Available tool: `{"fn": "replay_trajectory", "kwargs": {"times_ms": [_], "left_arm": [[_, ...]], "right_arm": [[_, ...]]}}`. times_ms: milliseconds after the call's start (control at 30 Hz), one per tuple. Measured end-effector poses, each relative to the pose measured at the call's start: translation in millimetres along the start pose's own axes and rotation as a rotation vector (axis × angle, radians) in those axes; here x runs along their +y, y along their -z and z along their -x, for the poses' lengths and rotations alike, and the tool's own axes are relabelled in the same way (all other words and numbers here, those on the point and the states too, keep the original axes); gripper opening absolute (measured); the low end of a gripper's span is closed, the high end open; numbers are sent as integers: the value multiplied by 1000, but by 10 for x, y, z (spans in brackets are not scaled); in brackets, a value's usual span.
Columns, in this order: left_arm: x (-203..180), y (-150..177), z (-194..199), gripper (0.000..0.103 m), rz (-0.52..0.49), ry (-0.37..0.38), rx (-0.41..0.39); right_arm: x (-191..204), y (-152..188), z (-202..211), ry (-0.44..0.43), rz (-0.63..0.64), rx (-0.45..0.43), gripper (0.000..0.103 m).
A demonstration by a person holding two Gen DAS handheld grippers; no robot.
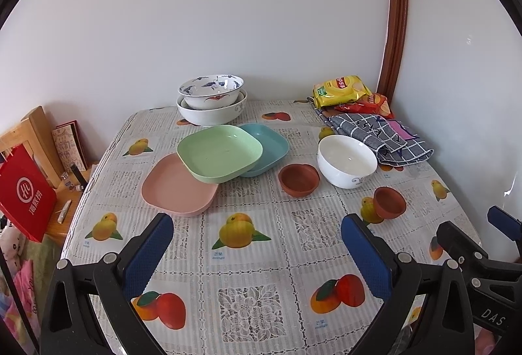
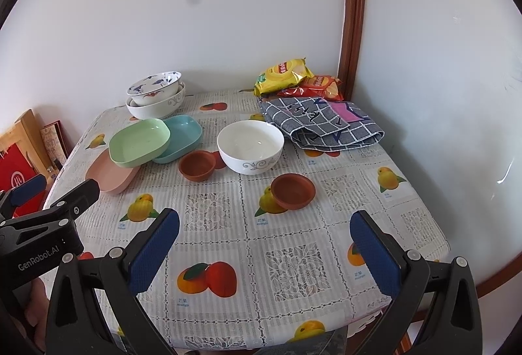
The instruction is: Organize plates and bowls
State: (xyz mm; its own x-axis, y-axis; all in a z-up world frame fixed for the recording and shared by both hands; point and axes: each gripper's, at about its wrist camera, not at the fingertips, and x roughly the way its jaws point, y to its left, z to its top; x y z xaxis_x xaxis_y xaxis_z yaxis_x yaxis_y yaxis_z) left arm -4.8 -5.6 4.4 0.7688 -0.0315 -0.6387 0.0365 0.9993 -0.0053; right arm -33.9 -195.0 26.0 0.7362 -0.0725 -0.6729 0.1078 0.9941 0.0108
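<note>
Blue-padded hand-held grippers, left (image 1: 257, 249) and right (image 2: 265, 244), wide open, empty, seemingly hovering above tablecloth (image 1: 248, 257).

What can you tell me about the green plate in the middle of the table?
The green plate is a pale green, rounded-square dish with a raised rim, plastic by its look, empty and upright but tilted. It sits on top of two others: its near-left side overlaps the pink plate, and its far-right side rests on the teal plate. It lies just in front of the stacked bowls, left of the brown bowl. Neither hand-held gripper touches it.
</note>
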Motion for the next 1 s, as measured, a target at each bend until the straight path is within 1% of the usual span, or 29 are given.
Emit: {"fn": "replay_trajectory", "kwargs": {"times_ms": [600, 1000], "left_arm": [[42, 39, 18, 103, 19, 4, -3], [51, 39, 50, 103, 21, 4, -8]], "right_arm": [[103, 6, 28, -16, 19, -9, 103], [121, 7, 74, -9, 21, -18, 103]]}}
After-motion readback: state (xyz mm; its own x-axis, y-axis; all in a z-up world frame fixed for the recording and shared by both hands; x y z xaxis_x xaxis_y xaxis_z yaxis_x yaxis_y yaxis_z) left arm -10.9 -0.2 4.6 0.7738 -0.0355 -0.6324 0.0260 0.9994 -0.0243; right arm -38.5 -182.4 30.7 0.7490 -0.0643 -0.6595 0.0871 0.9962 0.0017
